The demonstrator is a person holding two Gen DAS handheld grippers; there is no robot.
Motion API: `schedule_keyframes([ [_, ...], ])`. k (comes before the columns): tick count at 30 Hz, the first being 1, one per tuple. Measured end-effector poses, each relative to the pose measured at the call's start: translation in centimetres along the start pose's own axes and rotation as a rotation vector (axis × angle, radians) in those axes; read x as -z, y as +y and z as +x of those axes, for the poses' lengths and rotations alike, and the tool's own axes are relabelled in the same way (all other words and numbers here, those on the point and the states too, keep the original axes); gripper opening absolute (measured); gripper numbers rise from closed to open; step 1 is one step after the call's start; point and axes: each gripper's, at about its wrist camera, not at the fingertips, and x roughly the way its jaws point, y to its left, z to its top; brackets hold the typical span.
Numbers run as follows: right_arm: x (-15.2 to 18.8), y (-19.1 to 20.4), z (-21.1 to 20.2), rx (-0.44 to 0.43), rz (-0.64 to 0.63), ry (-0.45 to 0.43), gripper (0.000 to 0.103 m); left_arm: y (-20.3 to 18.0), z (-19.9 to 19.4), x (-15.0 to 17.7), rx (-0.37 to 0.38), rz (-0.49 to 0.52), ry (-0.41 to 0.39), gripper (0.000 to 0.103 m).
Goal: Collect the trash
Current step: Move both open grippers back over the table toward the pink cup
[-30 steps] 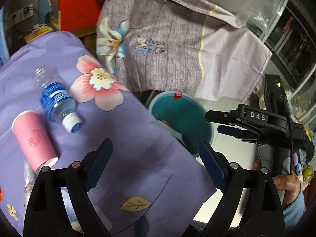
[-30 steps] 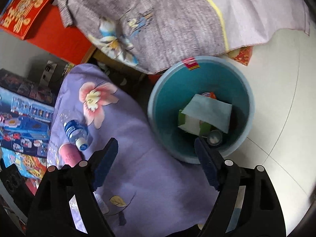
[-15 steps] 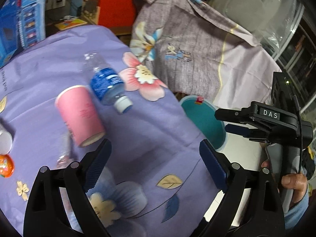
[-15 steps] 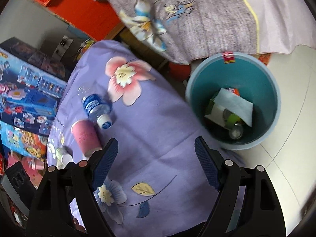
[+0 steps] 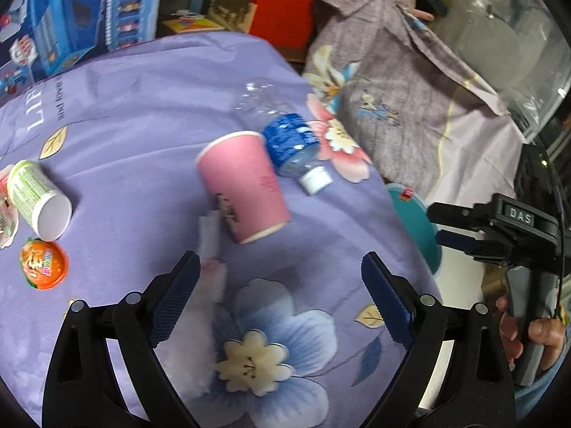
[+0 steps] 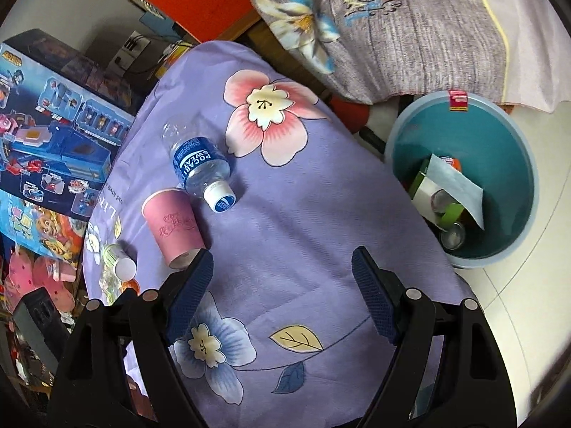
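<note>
Currently both the left gripper (image 5: 278,296) and right gripper (image 6: 282,285) hover spread and empty over the tabletop (image 6: 307,214), near the pink cup (image 5: 242,185) and bottle (image 5: 285,139).

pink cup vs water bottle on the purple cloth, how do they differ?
The pink cup is opaque paper with an open mouth; the water bottle is clear plastic with a blue label and a white cap on. The cup flares toward its rim; the bottle narrows to a neck. Both lie on their sides, side by side, neither gripped.
</note>
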Motion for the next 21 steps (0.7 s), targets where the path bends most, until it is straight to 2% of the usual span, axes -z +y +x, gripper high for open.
schedule_keyframes([
  [7, -0.9, 0.1, 1.5, 0.009, -0.003, 0.023, 0.076, 2.0, 1.4, -1.3, -0.041, -0.049, 0.025, 0.092],
  [21, -2.6, -2.7, 4.0, 0.029, 0.058, 0.06, 0.076, 1.7, 6.3, -4.7, -0.095, -0.078, 0.087, 0.092],
])
